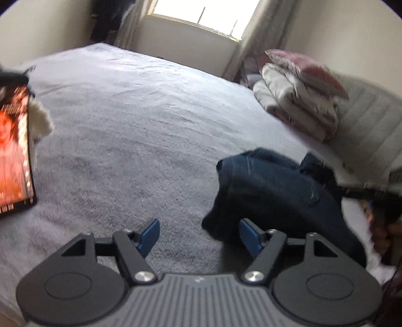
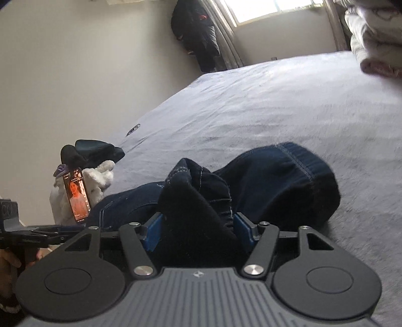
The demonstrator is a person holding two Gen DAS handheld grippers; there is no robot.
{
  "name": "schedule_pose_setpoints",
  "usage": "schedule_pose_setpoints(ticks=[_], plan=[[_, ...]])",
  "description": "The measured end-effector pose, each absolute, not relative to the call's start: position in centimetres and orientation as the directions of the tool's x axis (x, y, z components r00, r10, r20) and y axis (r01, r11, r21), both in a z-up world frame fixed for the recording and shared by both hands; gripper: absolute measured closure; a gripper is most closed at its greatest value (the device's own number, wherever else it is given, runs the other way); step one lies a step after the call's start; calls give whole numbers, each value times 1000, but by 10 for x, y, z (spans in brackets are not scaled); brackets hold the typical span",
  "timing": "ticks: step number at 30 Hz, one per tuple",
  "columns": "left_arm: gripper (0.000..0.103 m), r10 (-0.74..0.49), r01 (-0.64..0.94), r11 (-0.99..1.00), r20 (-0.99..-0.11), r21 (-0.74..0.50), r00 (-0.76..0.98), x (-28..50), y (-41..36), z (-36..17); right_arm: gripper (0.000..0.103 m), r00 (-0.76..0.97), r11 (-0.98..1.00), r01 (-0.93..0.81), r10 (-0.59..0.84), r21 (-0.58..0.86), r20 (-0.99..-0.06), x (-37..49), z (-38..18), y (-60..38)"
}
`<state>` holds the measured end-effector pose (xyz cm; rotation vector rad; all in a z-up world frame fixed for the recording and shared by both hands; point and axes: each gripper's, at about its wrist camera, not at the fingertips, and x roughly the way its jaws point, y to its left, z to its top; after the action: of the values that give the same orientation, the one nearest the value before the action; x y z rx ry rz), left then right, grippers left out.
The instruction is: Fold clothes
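Dark blue jeans (image 1: 276, 196) lie bunched on the grey bed cover (image 1: 140, 120), right of centre in the left wrist view. My left gripper (image 1: 199, 234) is open just above the cover, its right pad beside the jeans' near edge, with nothing between its fingers. In the right wrist view a thick fold of the jeans (image 2: 276, 181) fills the gap of my right gripper (image 2: 198, 230), whose jaws stand wide apart, open around the denim. A person's hand (image 1: 382, 234) holds the right gripper at the far right edge.
A lit phone (image 2: 76, 196) leans against a white fluffy item (image 2: 100, 176) and dark clothes (image 2: 95, 151) at the bed's left edge. Stacked pillows (image 1: 301, 93) and a padded headboard (image 1: 371, 125) stand on the right. A window (image 1: 201, 12) and curtains are beyond the bed.
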<state>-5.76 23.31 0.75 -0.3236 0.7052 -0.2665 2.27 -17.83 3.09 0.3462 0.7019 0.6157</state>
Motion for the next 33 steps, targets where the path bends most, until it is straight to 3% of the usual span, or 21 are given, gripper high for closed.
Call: schedule_pose_setpoints(ticks=[3, 6, 16, 21, 25, 29, 33], plan=[[30, -396, 127, 881, -561, -456, 727, -55, 238, 6, 81, 586, 746, -396, 654, 535, -478, 30, 26, -178], [29, -432, 137, 860, -561, -491, 706, -47, 231, 1, 89, 592, 724, -376, 668, 578, -452, 30, 27, -180], [30, -572, 105, 749, -557, -655, 603, -22, 206, -19, 91, 767, 740, -339, 575, 581, -284, -11, 66, -215], [30, -483, 156, 841, -588, -518, 649, -31, 183, 2, 91, 824, 737, -323, 527, 594, -206, -28, 81, -239], [30, -414, 191, 890, -560, -413, 717, -40, 171, 28, 91, 811, 689, -378, 569, 619, -138, -41, 90, -247], [30, -429, 228, 885, -521, -405, 738, -43, 163, 42, 91, 740, 600, -464, 667, 652, -87, -48, 93, -241], [30, -477, 267, 859, -494, -437, 727, -45, 156, 49, 91, 652, 549, -509, 749, 663, -120, -46, 86, -218]])
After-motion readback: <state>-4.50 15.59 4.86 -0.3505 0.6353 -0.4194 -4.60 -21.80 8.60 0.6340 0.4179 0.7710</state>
